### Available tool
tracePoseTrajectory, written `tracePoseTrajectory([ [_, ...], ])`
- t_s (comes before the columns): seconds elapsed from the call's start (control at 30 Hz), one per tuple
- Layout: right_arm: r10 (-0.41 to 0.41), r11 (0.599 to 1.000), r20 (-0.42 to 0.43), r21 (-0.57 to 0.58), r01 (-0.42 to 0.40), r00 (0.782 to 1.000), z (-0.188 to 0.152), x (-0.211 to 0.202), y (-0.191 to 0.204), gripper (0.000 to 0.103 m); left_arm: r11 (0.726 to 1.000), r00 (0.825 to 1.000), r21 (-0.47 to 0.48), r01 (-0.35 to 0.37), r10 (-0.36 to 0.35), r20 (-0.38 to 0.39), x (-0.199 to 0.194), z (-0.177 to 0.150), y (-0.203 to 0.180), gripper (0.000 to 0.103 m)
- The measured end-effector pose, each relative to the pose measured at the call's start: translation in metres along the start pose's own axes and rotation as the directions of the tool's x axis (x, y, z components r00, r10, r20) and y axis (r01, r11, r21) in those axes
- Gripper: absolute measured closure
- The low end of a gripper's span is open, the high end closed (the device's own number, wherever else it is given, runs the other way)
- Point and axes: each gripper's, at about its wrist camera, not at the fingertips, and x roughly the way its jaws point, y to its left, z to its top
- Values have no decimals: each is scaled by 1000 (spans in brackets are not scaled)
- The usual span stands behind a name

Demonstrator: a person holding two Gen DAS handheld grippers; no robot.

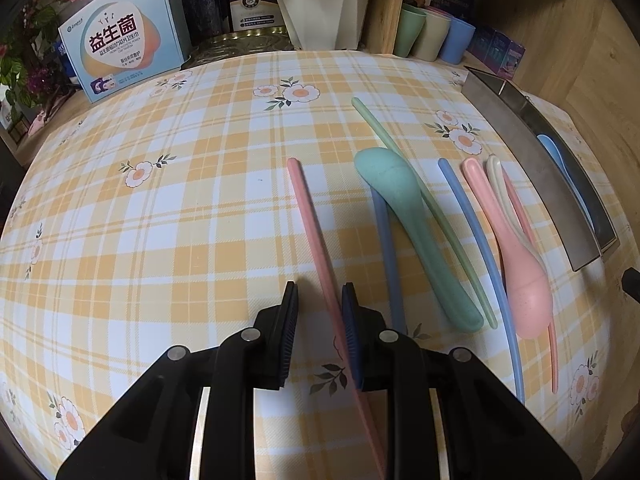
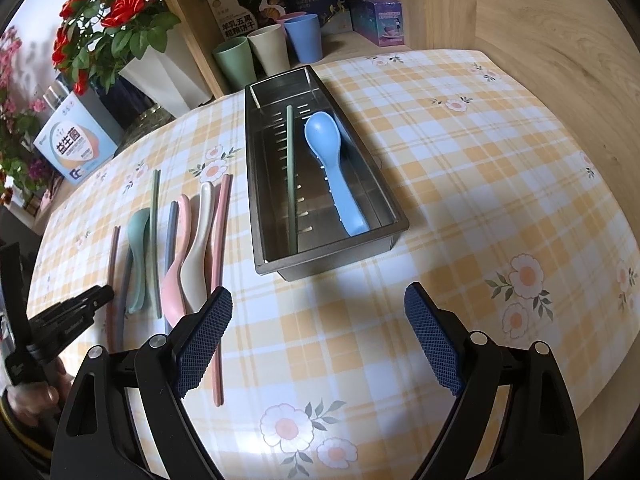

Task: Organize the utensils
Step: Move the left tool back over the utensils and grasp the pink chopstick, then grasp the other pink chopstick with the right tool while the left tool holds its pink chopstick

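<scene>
Several pastel utensils lie on the checked tablecloth: a pink chopstick (image 1: 310,220), a green spoon (image 1: 404,216), a green chopstick (image 1: 400,160), blue chopsticks (image 1: 476,232), a pink spoon (image 1: 516,264) and a cream spoon (image 2: 198,244). My left gripper (image 1: 320,300) is open, its jaws straddling the pink chopstick with gaps on both sides. A steel tray (image 2: 384,184) holds a blue spoon (image 2: 332,160) and a green chopstick (image 2: 291,176). My right gripper (image 2: 318,312) is wide open and empty, just in front of the tray.
Three cups (image 2: 268,50) stand in a wooden shelf behind the tray. A white vase with red flowers (image 2: 160,72) and a light-blue box (image 1: 124,44) stand at the table's back edge. The left gripper also shows in the right wrist view (image 2: 80,306).
</scene>
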Motion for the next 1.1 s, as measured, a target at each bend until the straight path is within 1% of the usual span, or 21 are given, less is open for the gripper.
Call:
tracePoseTrajectory([
  [0.1,-2,1000,-5,-1,2,1000,-2,1,0,18,1000,1000,10,-8,8,4,0,-1,-1,81],
  [0.43,-4,1000,-6,-17,4,1000,-5,-2,3,18,1000,1000,4,2,-2,4,-1,-1,0,82],
  [0.5,-6,1000,-3,-25,6,1000,-5,-3,6,18,1000,1000,-6,-5,5,4,-2,-2,3,94],
  [0.53,-6,1000,-1,-30,6,1000,-5,-3,7,18,1000,1000,-15,-1,1,4,-2,-2,6,97],
  [0.6,-4,999,0,-36,4,1000,-5,-4,8,18,999,999,-39,36,-36,2,-4,-4,13,97],
  [0.67,8,999,4,-47,-7,1000,-4,-4,11,19,998,999,-45,52,-53,-2,-5,-7,17,97],
  [0.7,13,999,7,-51,-13,1000,-4,-5,13,25,997,998,-50,60,-60,-6,-6,-8,19,97],
  [0.83,37,995,3,-92,-37,999,-2,-3,26,40,994,997,-73,78,-80,-20,-9,-11,27,97],
  [0.9,41,991,1,-131,-40,999,-1,-2,37,59,994,996,-78,80,-82,-23,-10,-14,30,97],
  [0.93,41,988,-1,-147,-41,999,-1,-1,41,63,993,996,-81,80,-82,-22,-11,-15,33,97],
  [1.0,51,980,-3,-193,-51,999,2,3,54,77,993,996,-87,84,-86,-18,-12,-18,38,97],
  [1.03,48,976,-2,-214,-47,999,3,4,59,79,992,996,-90,84,-85,-16,-13,-20,41,97],
  [1.1,36,964,-7,-264,-36,999,9,11,72,88,992,996,-95,83,-85,-12,-15,-24,47,97],
])
